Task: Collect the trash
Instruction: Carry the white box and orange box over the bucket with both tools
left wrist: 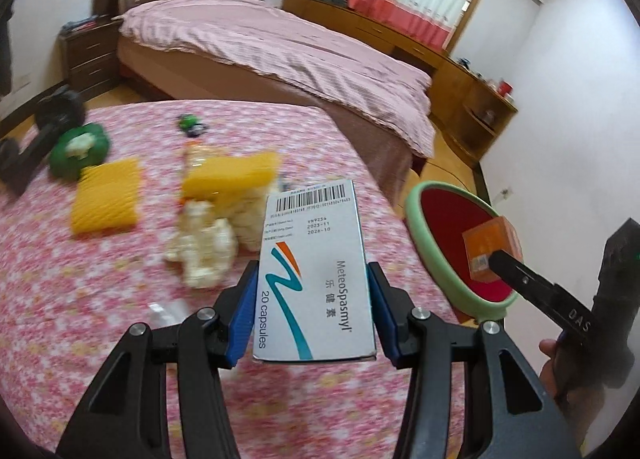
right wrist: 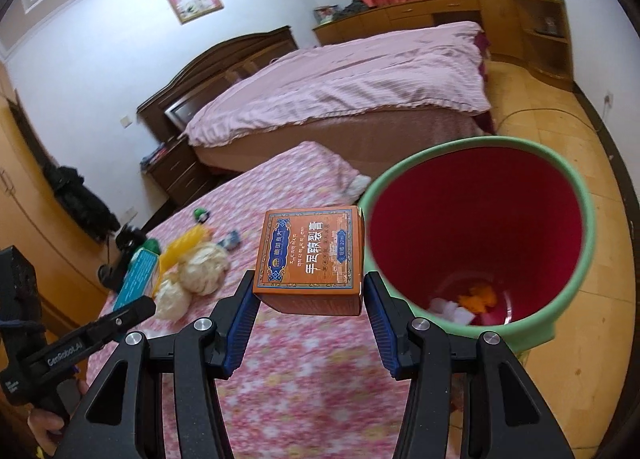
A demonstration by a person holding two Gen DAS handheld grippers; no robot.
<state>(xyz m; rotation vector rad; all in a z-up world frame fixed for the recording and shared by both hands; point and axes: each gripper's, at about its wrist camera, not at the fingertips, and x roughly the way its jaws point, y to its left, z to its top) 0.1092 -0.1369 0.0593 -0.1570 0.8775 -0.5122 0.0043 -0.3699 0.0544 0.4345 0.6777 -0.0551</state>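
Clearly, both hands are carrying trash toward the bin at this moment. Beginning with the largest thing, the bed with the pink floral cover (left wrist: pixel 100 299) is serving as the work surface, and the loose trash is lying on it so that each gripper can reach it from the near edge. Beside this edge the green bin with the red inside (right wrist: pixel 576 219) is standing on the floor, low and open upward, probably so that things can simply be dropped in; some white and orange pieces are already lying at its bottom.

On the cover, crumpled white paper wads (left wrist: pixel 204 247) and yellow ribbed sponges (left wrist: pixel 106 195) are waiting, and a green thing with white paper in it (left wrist: pixel 78 149) is sitting further back.

Next, the left gripper (left wrist: pixel 312 307) is pinching the white capsule box (left wrist: pixel 316 271) by its two long sides, with the box pointing forward above the cover, well apart from the bin.

Finally, the right gripper (right wrist: pixel 310 299) is pressing its blue pads against the orange box (right wrist: pixel 312 255), which is hanging just beside the bin's rim, not yet over the opening as far as I can judge. I think the next step is moving it over the red inside and spreading the jaws. The risk is that it may strike the rim.
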